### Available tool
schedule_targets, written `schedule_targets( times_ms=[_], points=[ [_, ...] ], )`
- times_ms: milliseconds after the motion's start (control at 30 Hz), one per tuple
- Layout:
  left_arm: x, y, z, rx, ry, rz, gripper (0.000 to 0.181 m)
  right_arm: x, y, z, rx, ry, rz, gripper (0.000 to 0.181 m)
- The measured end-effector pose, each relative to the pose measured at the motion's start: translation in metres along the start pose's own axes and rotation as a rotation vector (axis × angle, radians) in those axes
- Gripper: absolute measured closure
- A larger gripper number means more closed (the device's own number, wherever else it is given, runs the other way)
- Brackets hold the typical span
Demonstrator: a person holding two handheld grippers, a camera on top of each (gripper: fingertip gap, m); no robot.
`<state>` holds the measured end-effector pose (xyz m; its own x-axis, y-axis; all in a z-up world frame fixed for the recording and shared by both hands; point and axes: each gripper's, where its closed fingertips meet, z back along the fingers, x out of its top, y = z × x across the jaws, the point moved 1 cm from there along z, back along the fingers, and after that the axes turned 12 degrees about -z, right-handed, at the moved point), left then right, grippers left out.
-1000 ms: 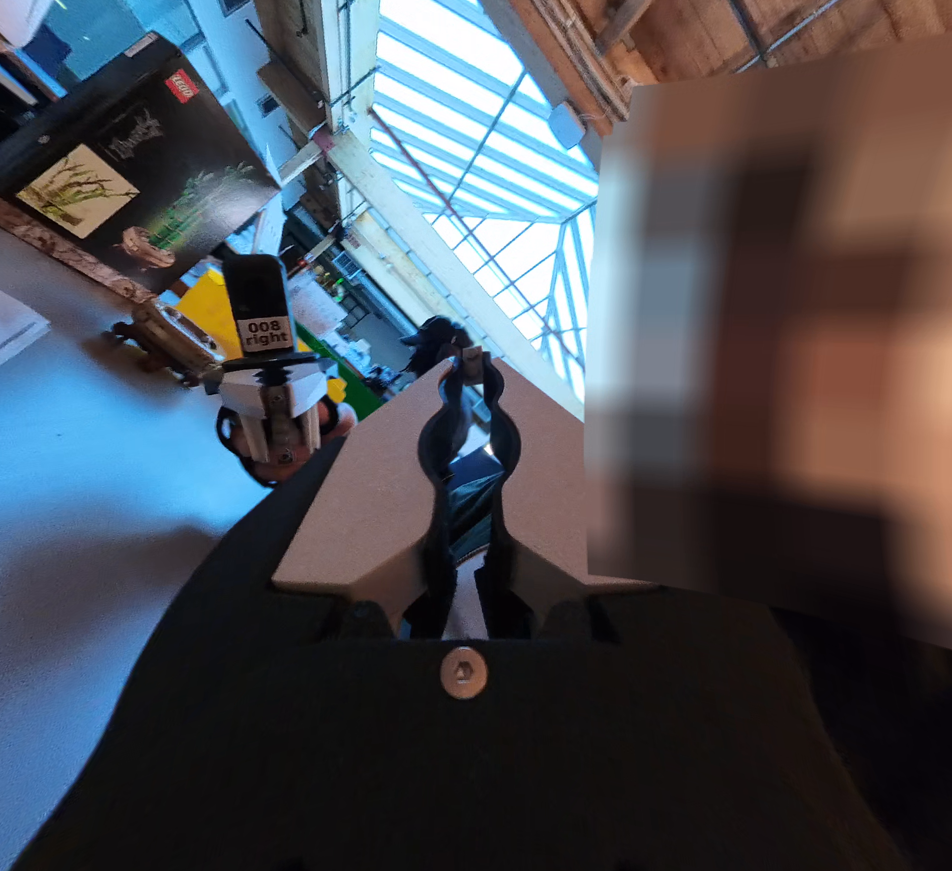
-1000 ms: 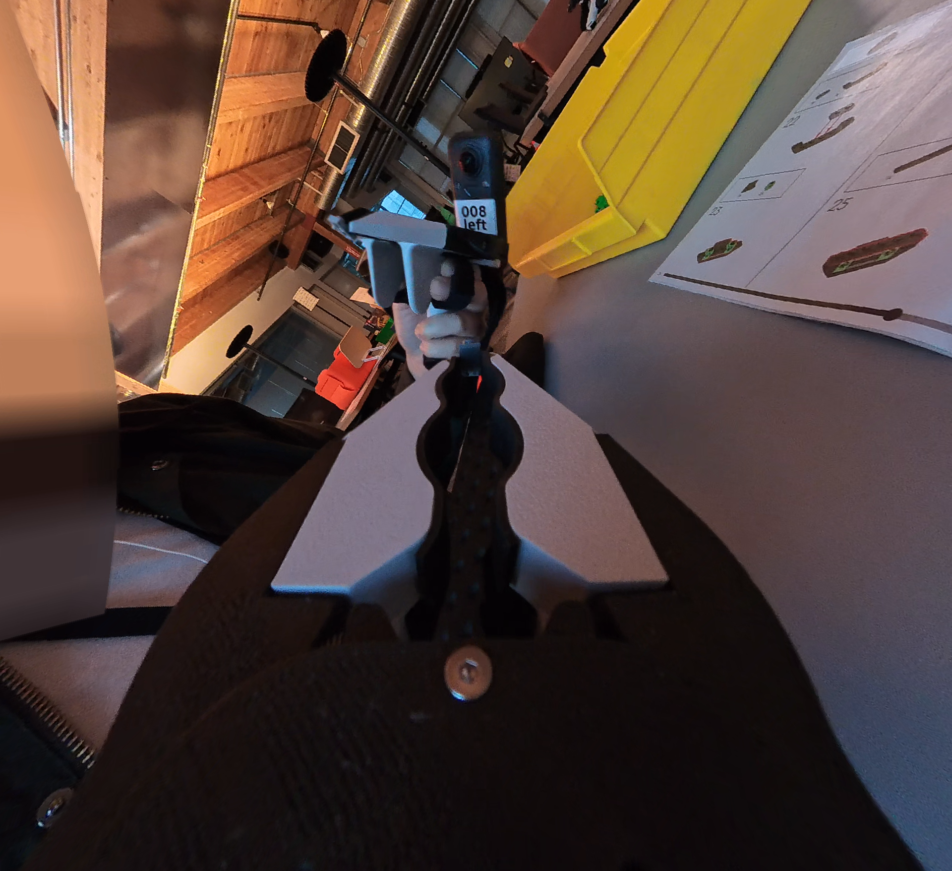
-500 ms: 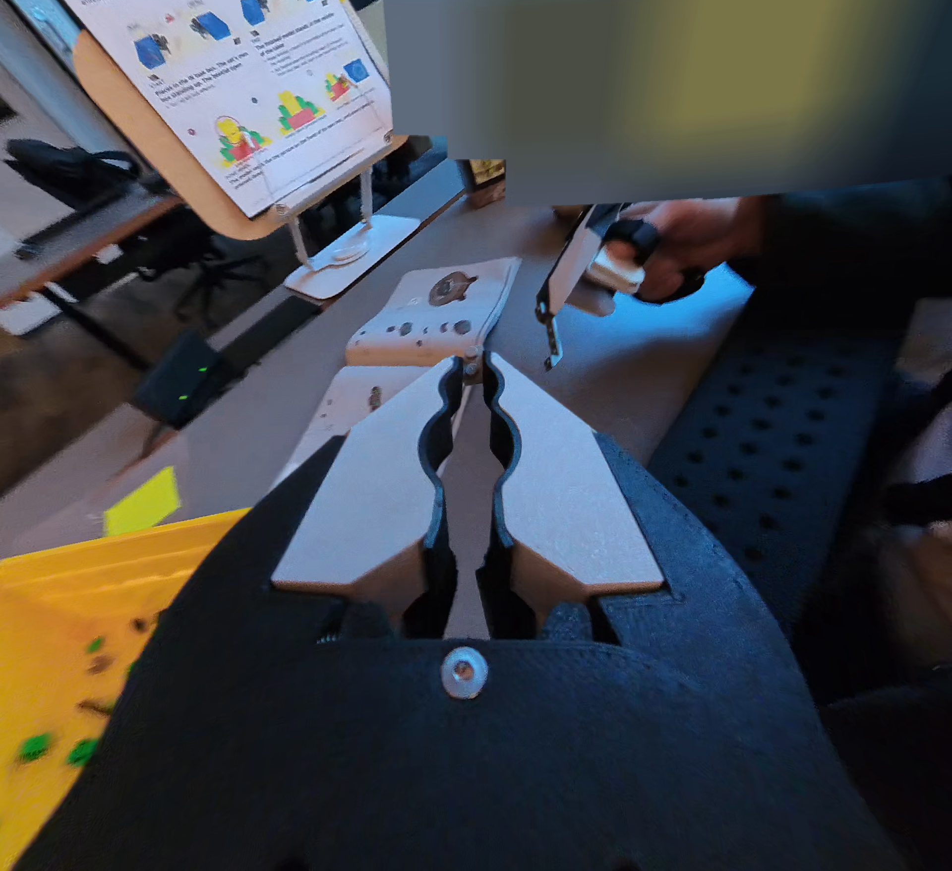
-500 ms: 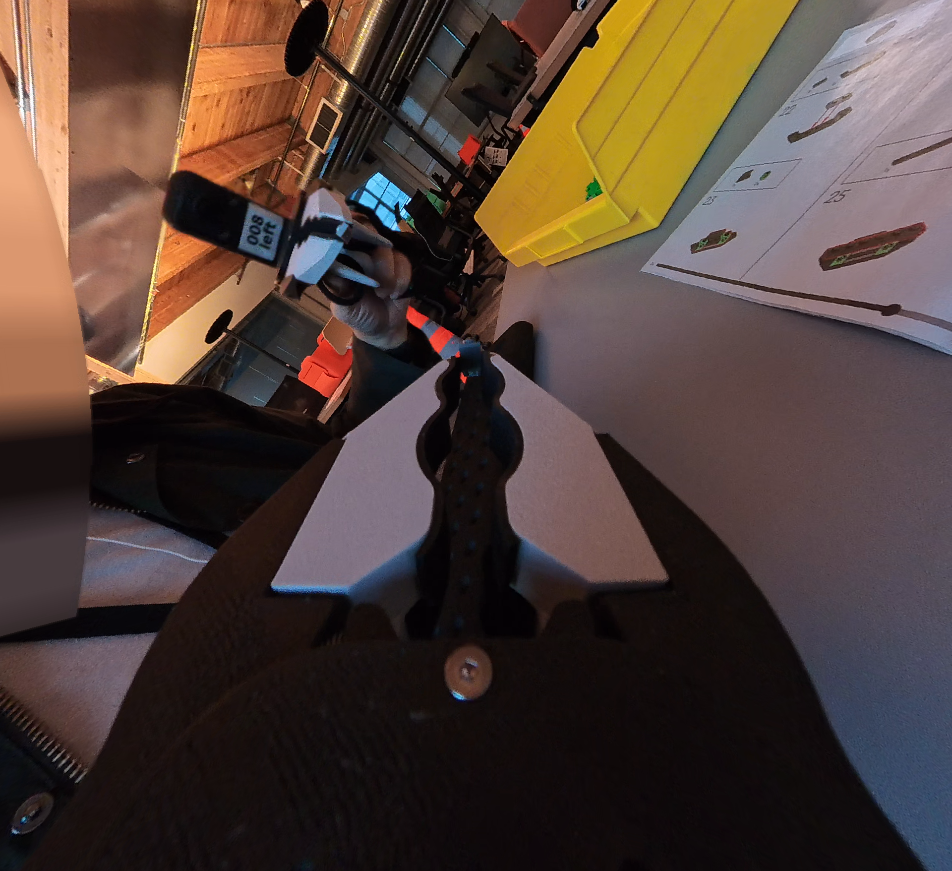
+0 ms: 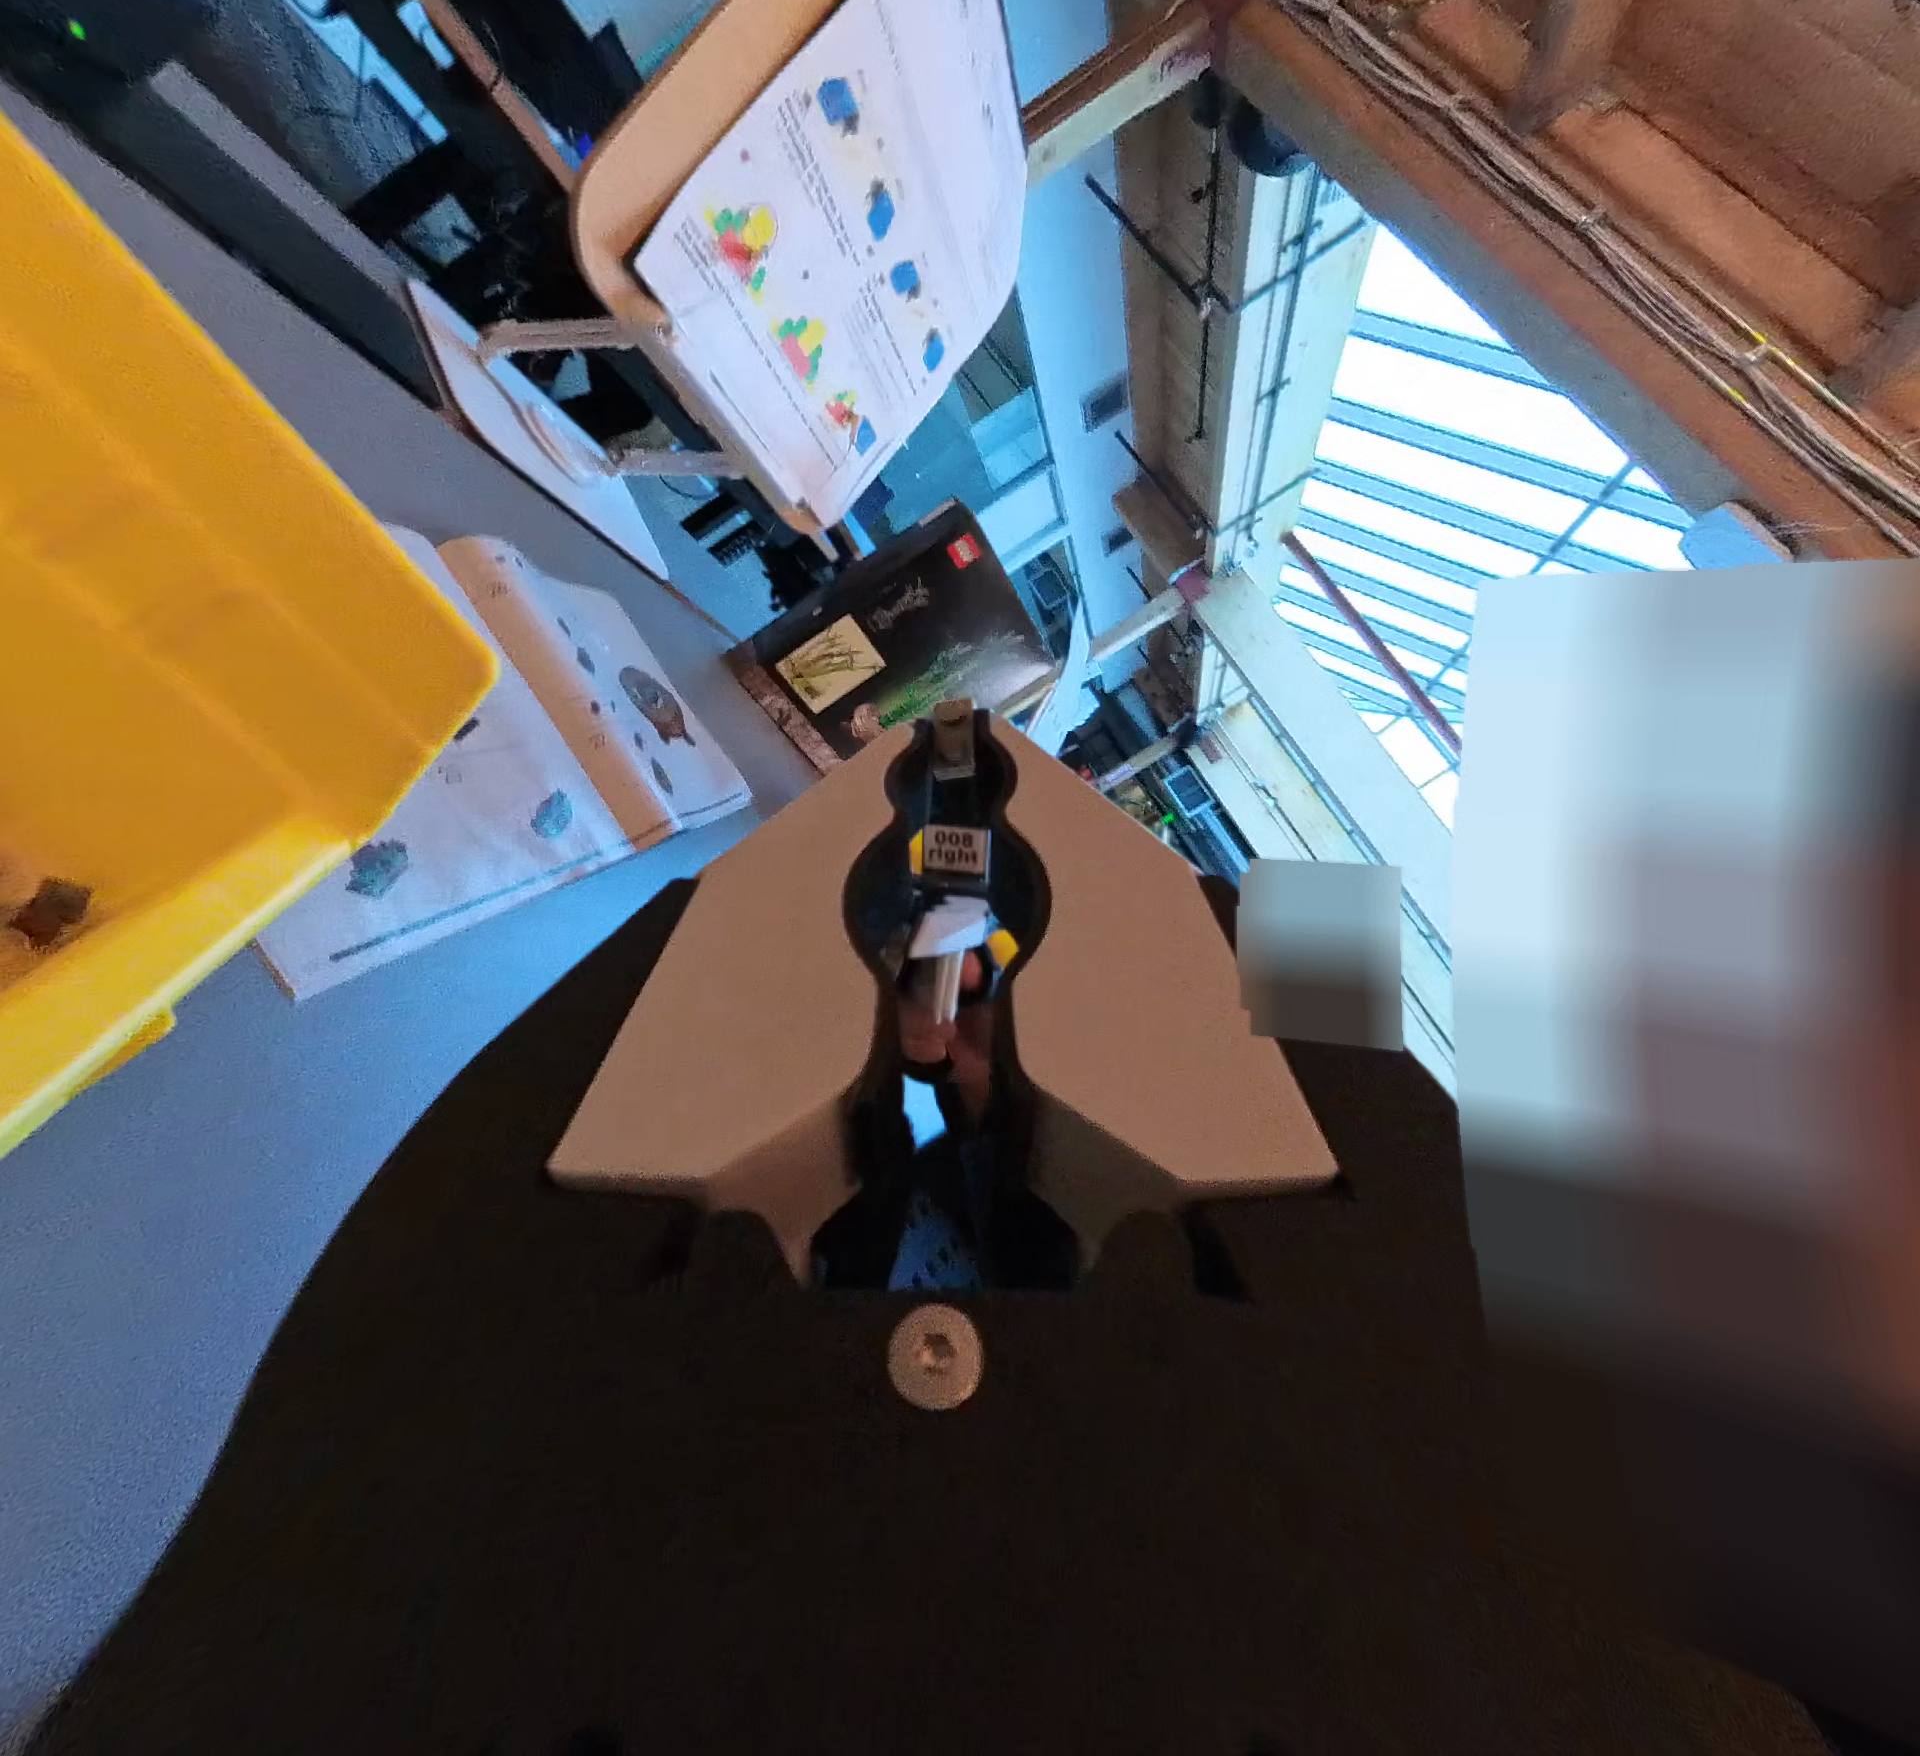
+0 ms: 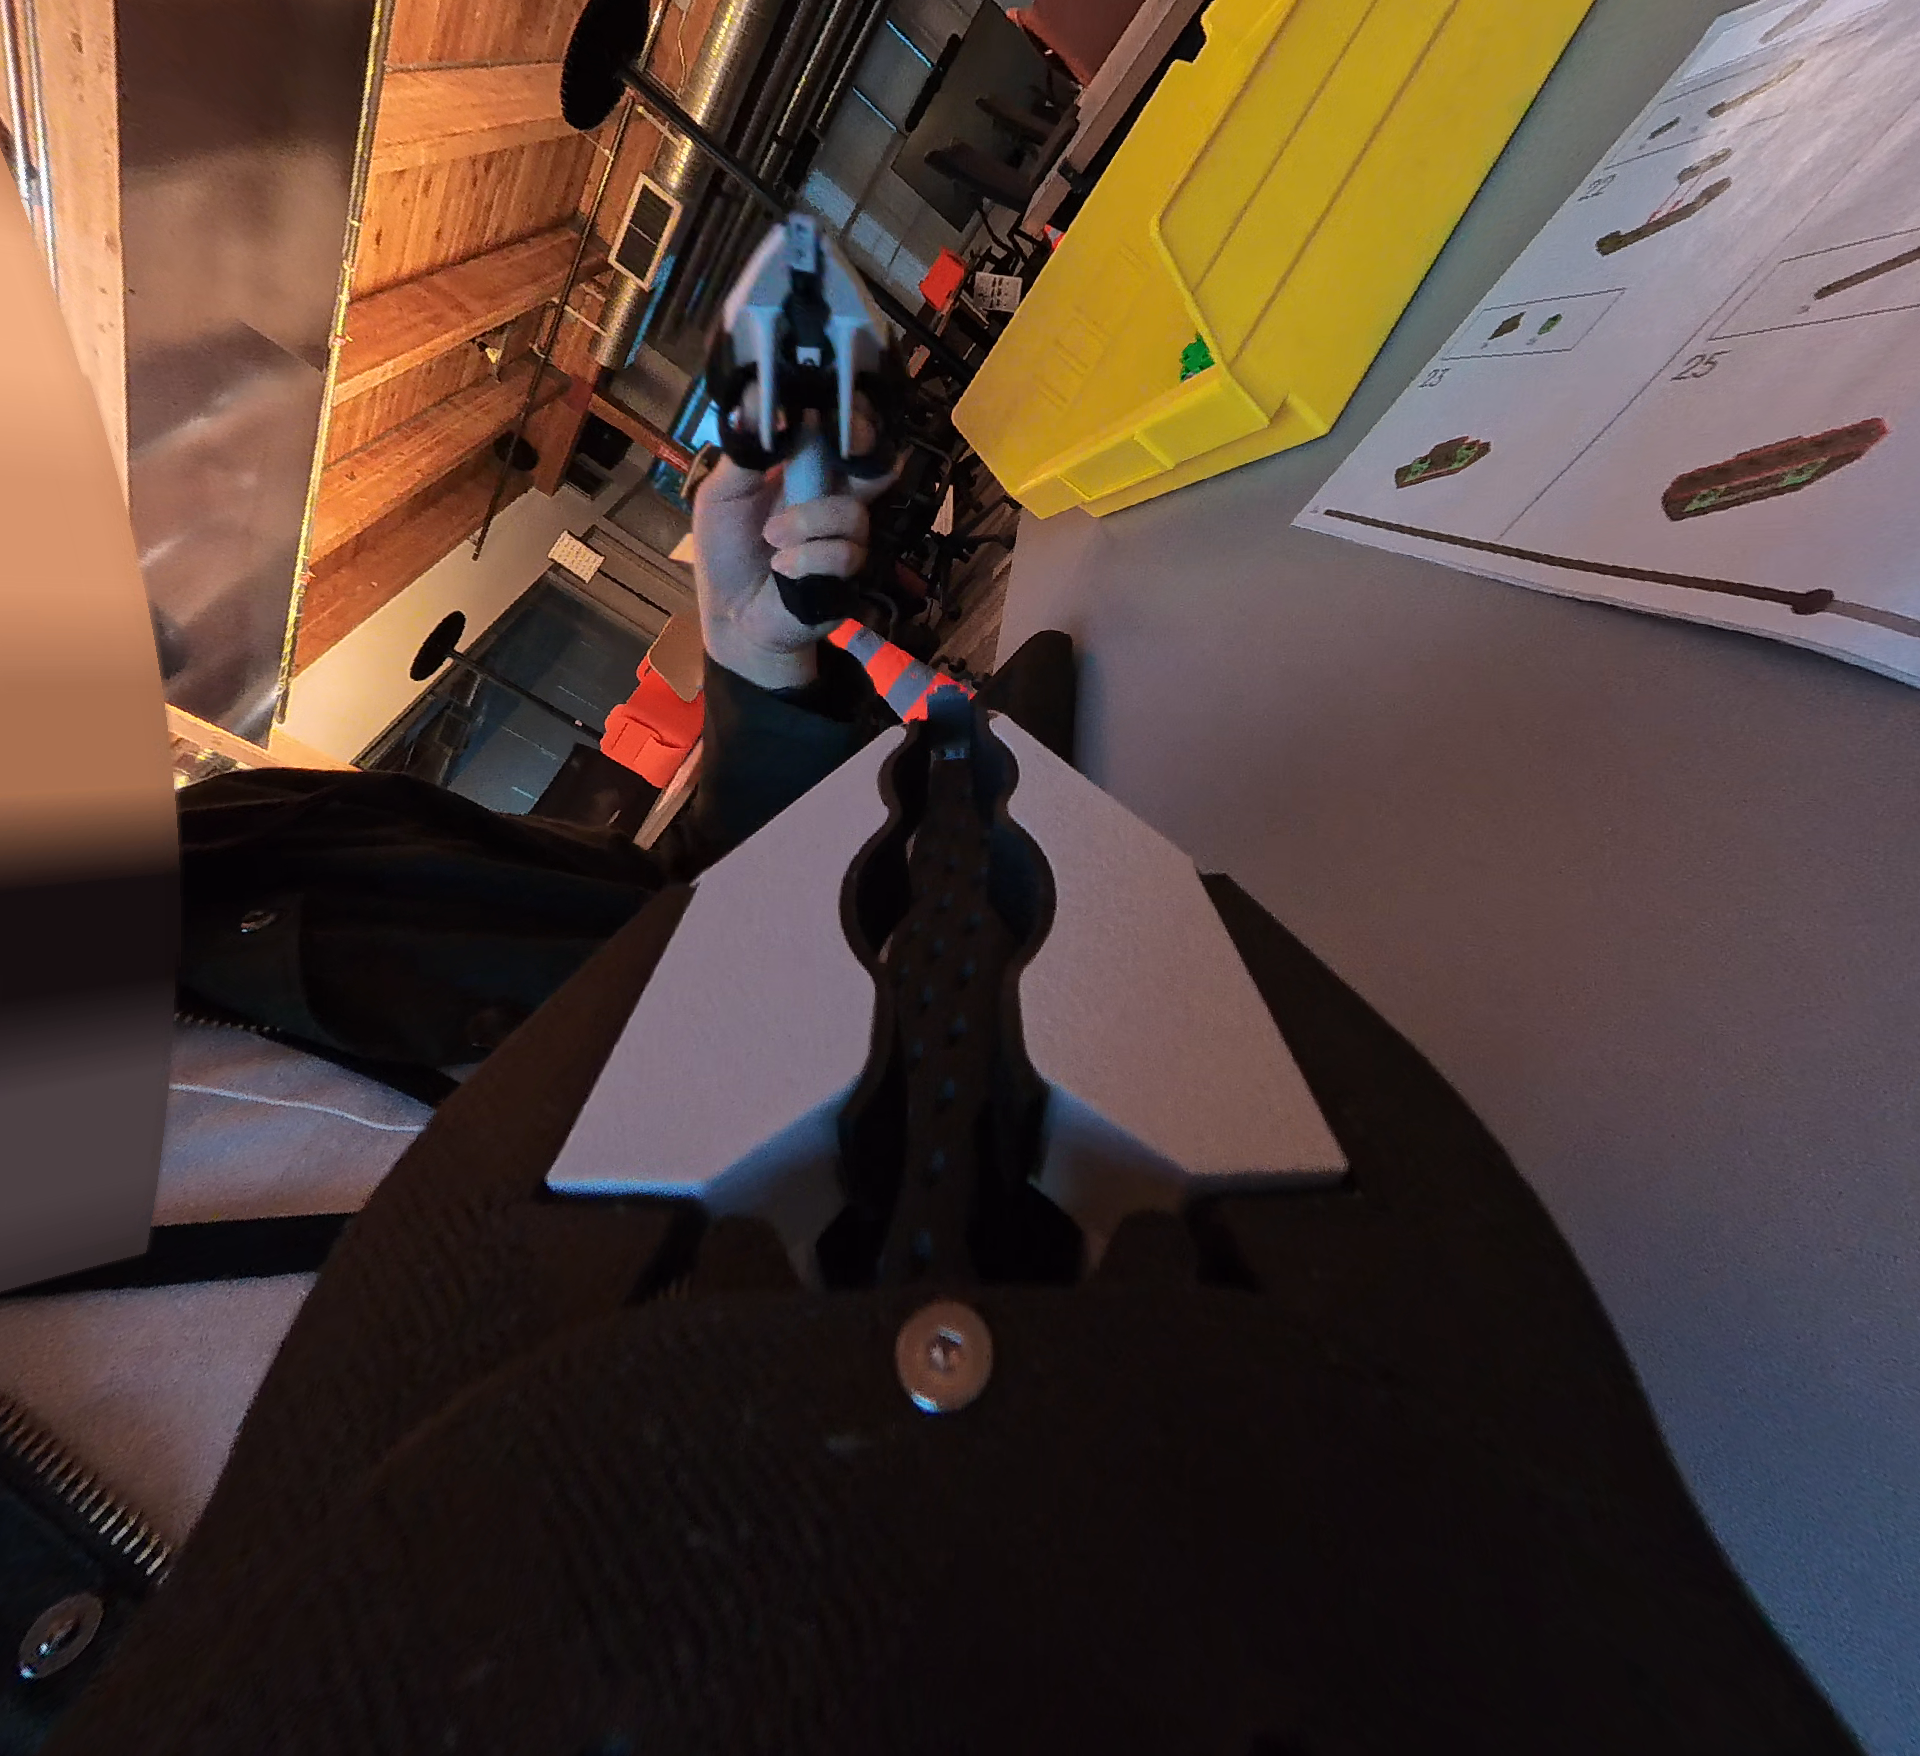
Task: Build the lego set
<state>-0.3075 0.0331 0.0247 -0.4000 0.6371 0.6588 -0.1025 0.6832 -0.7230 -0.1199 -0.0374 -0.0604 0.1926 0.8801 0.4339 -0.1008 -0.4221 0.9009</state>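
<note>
Steady left tool (image 5: 954,740) and right tool (image 6: 951,735), both clenched, no brick plainly held, above tabletop (image 6: 1455,875). Check manual (image 6: 1662,418), then lower toward green bricks (image 6: 1195,352) in bin (image 6: 1351,96), unclenching only just above the chosen piece.

Each tool is showing the same build: the left tool (image 5: 951,735) and the right tool (image 6: 951,735) are wearing pale grey, wedge-shaped fingers edged in scalloped black lining, seated in a broad black textured body with one silver screw at its centre. The left tool, seen farther off, is showing black finger loops and a pale grip. The person's hand (image 6: 774,553) is emerging from a dark sleeve (image 6: 769,750), beside a dark zipped jacket.
</note>
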Motion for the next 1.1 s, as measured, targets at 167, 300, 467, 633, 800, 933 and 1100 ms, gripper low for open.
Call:
schedule_targets(
  times_ms=[167,300,467,633,800,933,1100],
  points=[
    [-0.004,-0.002,0.001,-0.090,-0.003,0.082,0.175,-0.001,-0.002,-0.001,0.002,0.006,-0.017,0.175],
    [0.006,0.064,0.008,0.379,0.205,-0.282,0.176,-0.003,-0.002,-0.002,-0.003,0.015,-0.010,0.175],
    [0.046,0.150,0.045,0.908,0.480,-0.573,0.150,-0.005,-0.004,-0.003,-0.016,0.024,-0.007,0.175],
    [0.059,0.144,0.034,0.926,0.392,-0.658,0.109,-0.002,-0.007,-0.001,-0.027,0.007,-0.005,0.175],
    [0.005,0.043,-0.026,0.311,0.230,-0.535,0.123,0.014,0.021,0.005,0.094,-0.096,0.105,0.176],
    [-0.074,-0.025,-0.064,-0.096,0.323,-0.415,0.133,0.017,0.051,0.010,0.200,-0.152,0.254,0.176],
    [-0.136,-0.046,-0.092,-0.166,0.463,-0.679,0.133,0.014,0.065,0.010,0.240,-0.165,0.337,0.175]
  ],
)
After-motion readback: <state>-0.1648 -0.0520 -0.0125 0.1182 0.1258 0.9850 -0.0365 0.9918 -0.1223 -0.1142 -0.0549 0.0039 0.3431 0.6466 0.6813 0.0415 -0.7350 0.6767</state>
